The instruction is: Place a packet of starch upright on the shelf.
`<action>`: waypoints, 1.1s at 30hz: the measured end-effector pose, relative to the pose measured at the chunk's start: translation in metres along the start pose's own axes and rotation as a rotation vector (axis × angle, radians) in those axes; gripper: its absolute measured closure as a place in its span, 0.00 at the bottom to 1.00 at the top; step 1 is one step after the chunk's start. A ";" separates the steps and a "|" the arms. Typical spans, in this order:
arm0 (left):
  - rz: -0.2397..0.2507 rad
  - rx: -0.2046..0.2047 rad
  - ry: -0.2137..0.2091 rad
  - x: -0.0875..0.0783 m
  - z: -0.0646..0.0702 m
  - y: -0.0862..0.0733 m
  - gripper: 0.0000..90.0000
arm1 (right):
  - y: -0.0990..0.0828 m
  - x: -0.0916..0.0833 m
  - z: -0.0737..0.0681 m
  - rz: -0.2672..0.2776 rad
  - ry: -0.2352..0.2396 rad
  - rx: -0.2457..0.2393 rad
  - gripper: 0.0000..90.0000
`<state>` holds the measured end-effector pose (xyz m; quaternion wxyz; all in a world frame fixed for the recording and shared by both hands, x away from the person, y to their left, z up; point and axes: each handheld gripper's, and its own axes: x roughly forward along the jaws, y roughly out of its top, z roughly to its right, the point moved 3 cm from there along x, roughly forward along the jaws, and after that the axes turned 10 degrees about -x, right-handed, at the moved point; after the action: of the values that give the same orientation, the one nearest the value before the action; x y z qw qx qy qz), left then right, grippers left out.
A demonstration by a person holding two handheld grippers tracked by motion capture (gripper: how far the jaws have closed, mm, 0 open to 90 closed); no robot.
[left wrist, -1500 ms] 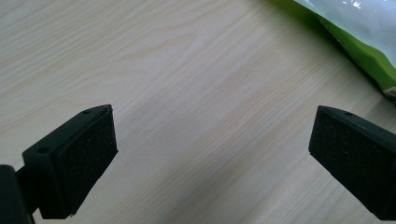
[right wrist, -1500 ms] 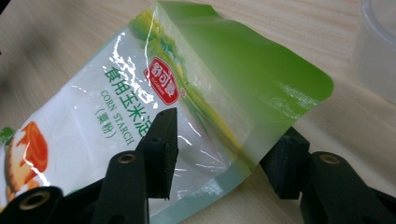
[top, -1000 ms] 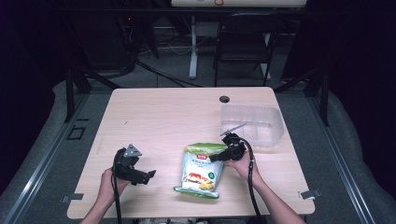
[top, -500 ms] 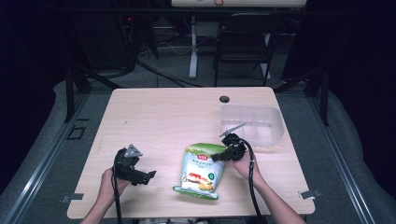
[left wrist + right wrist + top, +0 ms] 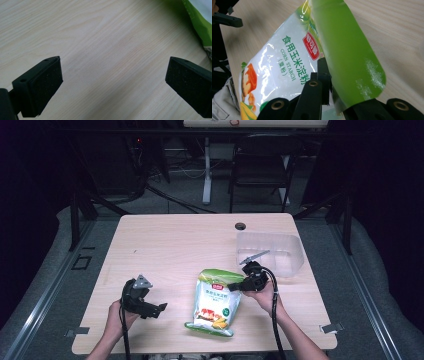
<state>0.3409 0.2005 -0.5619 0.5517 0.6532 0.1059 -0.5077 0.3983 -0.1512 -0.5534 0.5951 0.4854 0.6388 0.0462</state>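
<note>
A green and white corn starch bag [image 5: 215,302] lies flat near the table's front edge, its top seam toward the far side. My right gripper [image 5: 236,286] is shut on the bag's upper right edge, and its jaws have just been closing there. In the right gripper view the black jaws pinch the green seam flap [image 5: 347,50] of the bag [image 5: 287,62]. My left gripper [image 5: 156,309] rests at the front left, open, pointing toward the bag. Bare wood lies between its fingers [image 5: 40,87], and a corner of the bag [image 5: 200,22] shows at the upper right.
A clear plastic tub [image 5: 272,252] stands on the wooden table [image 5: 175,240] just behind my right gripper. A dark cable hole [image 5: 240,226] sits near the far edge. A chair [image 5: 260,170] and desk legs stand beyond the table.
The right gripper has shifted slightly onto the bag's upper right edge. The left gripper and the bag have stayed in place.
</note>
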 end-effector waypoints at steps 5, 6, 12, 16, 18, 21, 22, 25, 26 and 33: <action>0.001 0.000 -0.003 0.000 0.000 0.000 0.01 | 0.000 -0.011 -0.006 0.017 0.002 0.009 0.99; 0.001 0.002 -0.002 0.000 0.000 0.000 0.01 | -0.001 -0.013 -0.007 0.018 0.002 0.009 0.99; -0.002 0.004 -0.006 0.000 0.000 0.000 0.01 | -0.006 -0.024 -0.009 0.035 -0.007 0.030 0.99; 0.003 0.004 -0.004 0.000 0.001 0.000 0.01 | -0.008 -0.031 -0.009 0.044 -0.011 0.031 0.99; -0.002 0.006 -0.007 0.000 0.000 0.000 0.01 | -0.009 -0.035 -0.009 0.046 -0.009 0.028 1.00; 0.001 0.000 -0.010 0.000 0.000 0.000 0.01 | -0.010 -0.041 -0.011 0.069 -0.005 0.039 0.99; 0.006 0.000 -0.009 0.000 0.000 0.000 0.01 | -0.010 -0.043 -0.011 0.078 -0.007 0.036 0.99; 0.007 0.002 -0.009 0.000 0.000 0.000 0.01 | -0.011 -0.047 -0.012 0.080 -0.008 0.041 1.00; 0.006 0.001 -0.009 0.000 0.000 0.000 0.01 | -0.010 -0.048 -0.012 0.093 -0.006 0.048 1.00; 0.003 0.003 -0.009 0.000 0.000 0.000 0.01 | -0.008 -0.058 -0.021 0.104 -0.001 0.037 1.00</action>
<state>0.3412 0.2009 -0.5619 0.5517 0.6520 0.1018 -0.5100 0.3665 -0.1835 -0.5105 0.5829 0.5292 0.6132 0.0651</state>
